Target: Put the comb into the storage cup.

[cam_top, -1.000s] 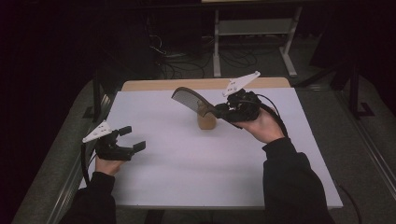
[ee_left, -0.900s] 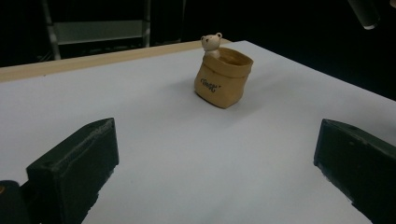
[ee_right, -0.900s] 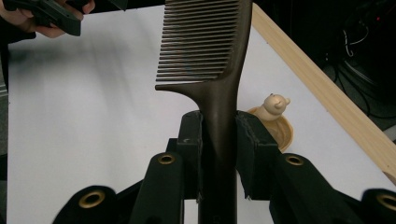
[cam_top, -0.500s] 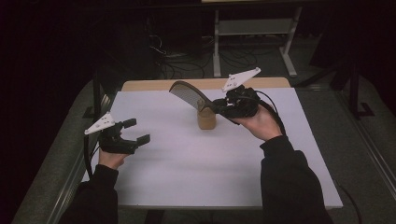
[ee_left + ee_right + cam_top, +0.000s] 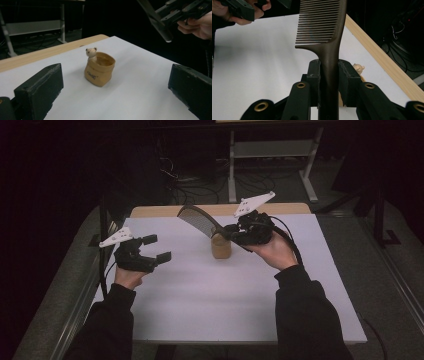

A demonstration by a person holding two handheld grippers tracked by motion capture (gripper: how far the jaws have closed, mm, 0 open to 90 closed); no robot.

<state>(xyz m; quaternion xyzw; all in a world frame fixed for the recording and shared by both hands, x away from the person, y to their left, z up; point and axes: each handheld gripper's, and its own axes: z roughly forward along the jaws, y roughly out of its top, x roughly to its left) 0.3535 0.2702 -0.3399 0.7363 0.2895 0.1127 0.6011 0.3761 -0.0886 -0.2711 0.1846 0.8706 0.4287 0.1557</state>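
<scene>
Raised and carried inward since the earlier frame, the left hand-held gripper [image 5: 154,248] is now held above the white surface [image 5: 200,310], its jaws wide apart with nothing between them. Little change is seen at the right hand-held gripper [image 5: 231,231], which is clamped on the handle of a dark comb [image 5: 199,219]; the toothed end is angled up and away toward the left. Just below the comb, a small tan bear-topped pot [image 5: 221,247] is seen standing upright on the surface, between the two grippers.
</scene>
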